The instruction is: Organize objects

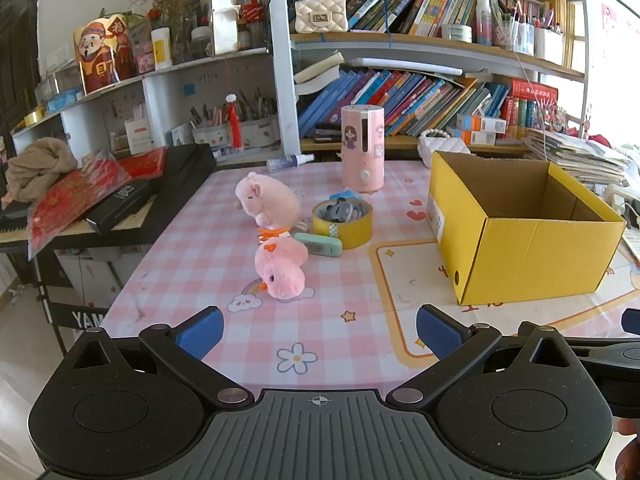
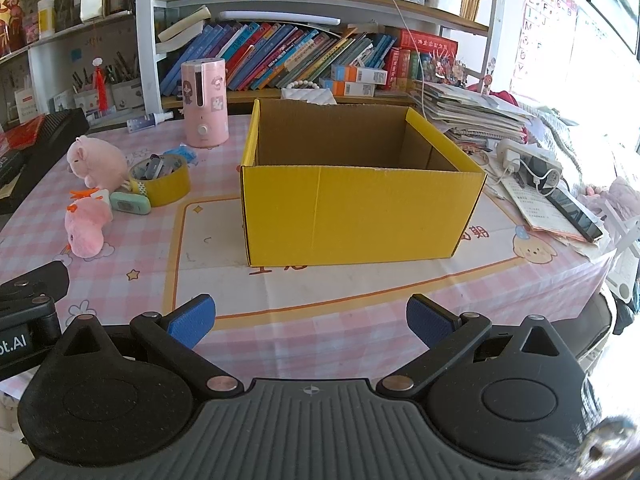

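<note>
On the worktop (image 1: 192, 248), both hand-held grippers, left (image 1: 319, 330) and right (image 2: 311, 320), hover wide and empty; plush toys (image 1: 280, 268) lie left of the open yellow box (image 2: 360, 212), likely awaiting packing.

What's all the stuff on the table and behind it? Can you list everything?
Yellow box: one, yellow cardboard, open top, middle of the table.
Plush pig: one, pink, left of the box, far side.
Plush chick: one, pink with orange bits, nearest of the toys.
Tape roll: one, yellow, beside the pig, small grey things inside.
Small case: one, mint green, touching the tape roll.
Pink cylinder: one, upright, behind the tape.
Spray bottle: one, lying at the table's back edge.
Tablecloth: one, pink check.
Books: many, mixed colours, on the shelves.
Paper stack: one, right of the box.
Left gripper: blue fingers, open, empty.
Right gripper: blue fingers, open, empty.
</note>
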A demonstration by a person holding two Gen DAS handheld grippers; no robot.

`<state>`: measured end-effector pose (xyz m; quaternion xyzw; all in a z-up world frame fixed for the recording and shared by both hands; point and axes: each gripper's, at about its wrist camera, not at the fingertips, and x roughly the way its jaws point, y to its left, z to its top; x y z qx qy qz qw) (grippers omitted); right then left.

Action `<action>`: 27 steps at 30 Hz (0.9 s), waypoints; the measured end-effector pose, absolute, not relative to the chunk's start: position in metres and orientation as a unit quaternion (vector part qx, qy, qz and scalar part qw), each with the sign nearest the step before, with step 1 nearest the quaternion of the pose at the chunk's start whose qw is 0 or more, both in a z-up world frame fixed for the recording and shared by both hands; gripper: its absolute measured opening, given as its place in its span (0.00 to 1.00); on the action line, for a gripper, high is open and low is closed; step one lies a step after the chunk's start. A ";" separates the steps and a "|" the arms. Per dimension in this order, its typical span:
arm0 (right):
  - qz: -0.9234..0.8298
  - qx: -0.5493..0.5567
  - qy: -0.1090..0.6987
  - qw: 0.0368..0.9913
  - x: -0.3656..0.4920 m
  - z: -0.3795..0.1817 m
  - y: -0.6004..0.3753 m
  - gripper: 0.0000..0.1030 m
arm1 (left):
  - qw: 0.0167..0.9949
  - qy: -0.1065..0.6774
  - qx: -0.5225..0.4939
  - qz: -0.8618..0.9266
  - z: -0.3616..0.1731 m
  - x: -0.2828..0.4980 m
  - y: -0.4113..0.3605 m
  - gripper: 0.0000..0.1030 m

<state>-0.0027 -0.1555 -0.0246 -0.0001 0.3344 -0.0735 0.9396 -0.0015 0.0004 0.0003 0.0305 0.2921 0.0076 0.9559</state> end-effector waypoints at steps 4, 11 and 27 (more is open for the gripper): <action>-0.073 0.000 0.335 0.939 -0.003 -0.026 -0.155 1.00 | 0.956 0.292 0.031 0.008 0.000 -0.001 0.000 1.00; -0.073 0.000 0.335 0.939 -0.003 -0.026 -0.155 1.00 | 0.956 0.293 0.031 0.007 0.000 -0.001 0.001 1.00; -0.072 0.001 0.336 0.939 0.000 -0.026 -0.154 1.00 | 0.955 0.293 0.032 0.007 0.001 -0.002 0.002 1.00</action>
